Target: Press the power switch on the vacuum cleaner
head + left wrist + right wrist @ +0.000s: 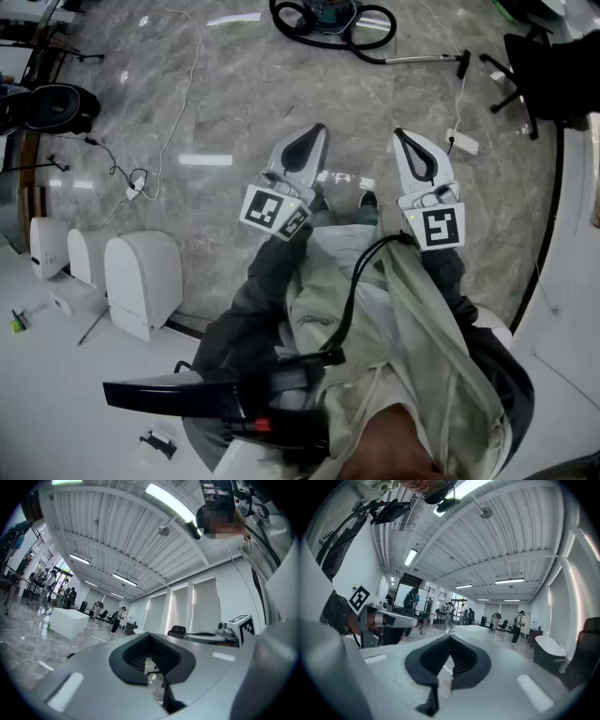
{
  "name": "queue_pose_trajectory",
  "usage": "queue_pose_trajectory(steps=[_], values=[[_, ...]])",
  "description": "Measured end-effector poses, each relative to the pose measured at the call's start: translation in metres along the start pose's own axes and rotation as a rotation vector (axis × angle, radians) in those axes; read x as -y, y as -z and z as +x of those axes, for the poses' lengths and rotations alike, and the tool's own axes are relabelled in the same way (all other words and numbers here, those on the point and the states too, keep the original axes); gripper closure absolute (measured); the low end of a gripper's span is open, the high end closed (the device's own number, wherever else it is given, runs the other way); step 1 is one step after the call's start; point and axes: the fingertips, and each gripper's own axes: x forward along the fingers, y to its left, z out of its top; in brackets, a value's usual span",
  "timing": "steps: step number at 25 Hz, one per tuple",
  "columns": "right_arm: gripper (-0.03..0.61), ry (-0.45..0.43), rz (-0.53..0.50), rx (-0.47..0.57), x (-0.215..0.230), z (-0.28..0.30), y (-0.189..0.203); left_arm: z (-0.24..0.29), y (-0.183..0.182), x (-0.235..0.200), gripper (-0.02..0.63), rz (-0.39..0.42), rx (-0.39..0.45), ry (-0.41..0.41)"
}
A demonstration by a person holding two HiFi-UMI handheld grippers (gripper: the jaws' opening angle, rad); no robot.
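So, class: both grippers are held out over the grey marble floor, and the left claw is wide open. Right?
Not quite: the left claw is shut, its tips together with nothing between them, as the left gripper view shows. It and the right claw are held out over the marble floor.

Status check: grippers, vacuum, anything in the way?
Left gripper shut, empty; right gripper shut, empty. Vacuum cleaner on floor ahead, beyond both. White adapter lies between.

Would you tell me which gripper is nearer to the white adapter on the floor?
Right. The right gripper is just left of the adapter; the left gripper is farther left.
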Motion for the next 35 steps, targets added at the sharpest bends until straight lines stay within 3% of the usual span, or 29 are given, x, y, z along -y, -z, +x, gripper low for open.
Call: queue_pose_trajectory(steps=[6, 13, 20, 27, 30, 35], values=[[0.578, 0.059, -0.076, -0.002, 0.000, 0.002, -0.002, 0.011, 0.003, -0.001, 0.623, -0.043, 0.019, 0.097], [0.578, 0.044, -0.056, 0.049, -0.003, 0.011, -0.009, 0.008, 0.002, -0.009, 0.621, -0.053, 0.029, 0.084], [0.578, -0.002, -0.080, 0.041, -0.004, 0.016, -0.011, 0.008, 0.006, -0.012, 0.621, -0.060, 0.021, 0.070], [0.578, -0.015, -0.147, -0.038, 0.007, 0.023, 0.001, 0.015, 0.016, -0.017, 0.621, -0.065, 0.014, 0.063], [0.578, -0.008, -0.120, -0.038, 0.026, 0.033, 0.008, 0.033, 0.020, -0.022, 0.621, -0.081, 0.008, 0.055], [0.578, -0.025, -0.106, -0.022, 0.017, 0.034, 0.003, 0.023, 0.019, -0.023, 0.621, -0.090, 0.013, 0.042]])
